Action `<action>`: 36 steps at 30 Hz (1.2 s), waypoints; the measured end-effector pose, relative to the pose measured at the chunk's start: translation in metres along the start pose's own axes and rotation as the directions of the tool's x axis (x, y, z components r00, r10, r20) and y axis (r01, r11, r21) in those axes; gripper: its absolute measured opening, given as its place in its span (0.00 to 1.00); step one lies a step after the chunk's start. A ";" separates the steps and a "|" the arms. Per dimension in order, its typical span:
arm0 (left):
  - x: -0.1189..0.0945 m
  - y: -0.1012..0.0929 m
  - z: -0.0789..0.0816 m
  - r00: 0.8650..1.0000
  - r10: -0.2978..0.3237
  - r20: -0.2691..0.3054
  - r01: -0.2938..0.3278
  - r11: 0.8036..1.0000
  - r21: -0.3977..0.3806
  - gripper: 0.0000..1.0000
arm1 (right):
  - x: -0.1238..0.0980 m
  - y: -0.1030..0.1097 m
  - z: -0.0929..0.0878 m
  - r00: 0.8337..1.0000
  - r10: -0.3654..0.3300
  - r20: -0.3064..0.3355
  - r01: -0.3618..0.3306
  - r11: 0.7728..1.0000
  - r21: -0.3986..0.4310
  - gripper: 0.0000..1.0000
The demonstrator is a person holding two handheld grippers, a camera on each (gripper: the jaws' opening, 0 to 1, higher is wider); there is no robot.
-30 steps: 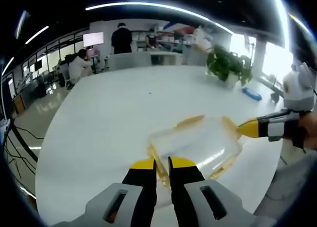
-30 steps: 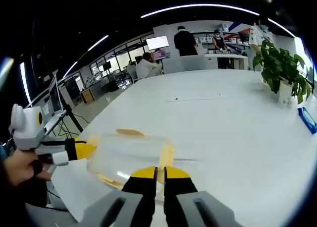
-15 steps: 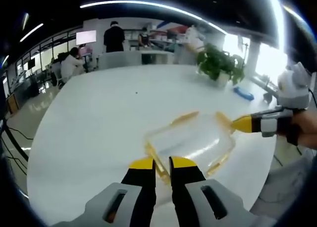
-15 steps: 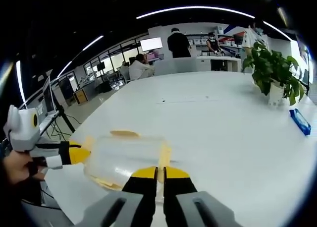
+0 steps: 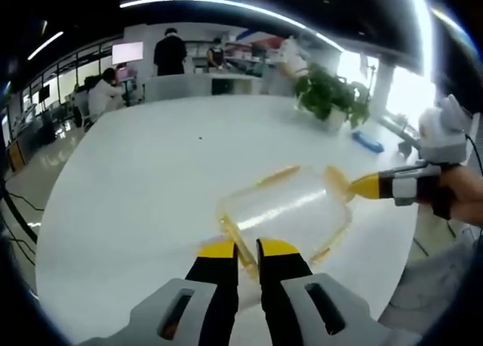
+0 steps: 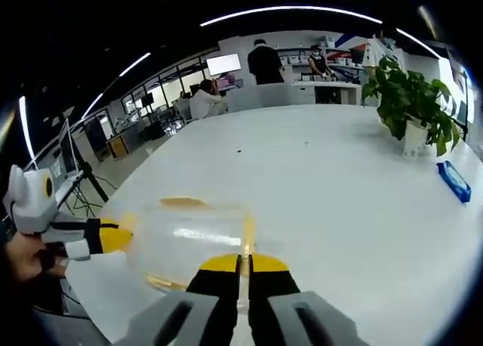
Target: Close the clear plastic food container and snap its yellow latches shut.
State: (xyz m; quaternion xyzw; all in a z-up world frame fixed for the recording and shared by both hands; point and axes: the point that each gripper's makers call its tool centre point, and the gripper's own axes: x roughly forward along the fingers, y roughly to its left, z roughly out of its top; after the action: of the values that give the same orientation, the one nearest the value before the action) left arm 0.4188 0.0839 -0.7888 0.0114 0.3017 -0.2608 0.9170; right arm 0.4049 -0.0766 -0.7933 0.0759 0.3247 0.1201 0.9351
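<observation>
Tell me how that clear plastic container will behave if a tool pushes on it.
The clear container looks empty, so it is probably light and may skid across the smooth white table rather than stay put. Its thin see-through walls likely flex a little under pressure. The yellow latches stick out at the edges and probably swing freely.

— What's around me on the table?
— I see open white surface on every side of the container; nothing near it.
— Anything farther out?
— A potted plant and a blue object, both well apart toward the far edge.
</observation>
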 end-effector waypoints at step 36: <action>0.000 0.002 -0.003 0.999 -0.004 -0.052 0.002 1.000 -0.026 0.12 | 0.004 0.008 -0.009 0.999 0.026 -0.030 -0.027 0.999 -0.039 0.05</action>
State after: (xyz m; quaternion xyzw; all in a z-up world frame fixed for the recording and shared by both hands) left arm 0.4180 0.0864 -0.7919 0.0060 0.3287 -0.2579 0.9085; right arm 0.4010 -0.0672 -0.8009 0.0601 0.3348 0.1400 0.9299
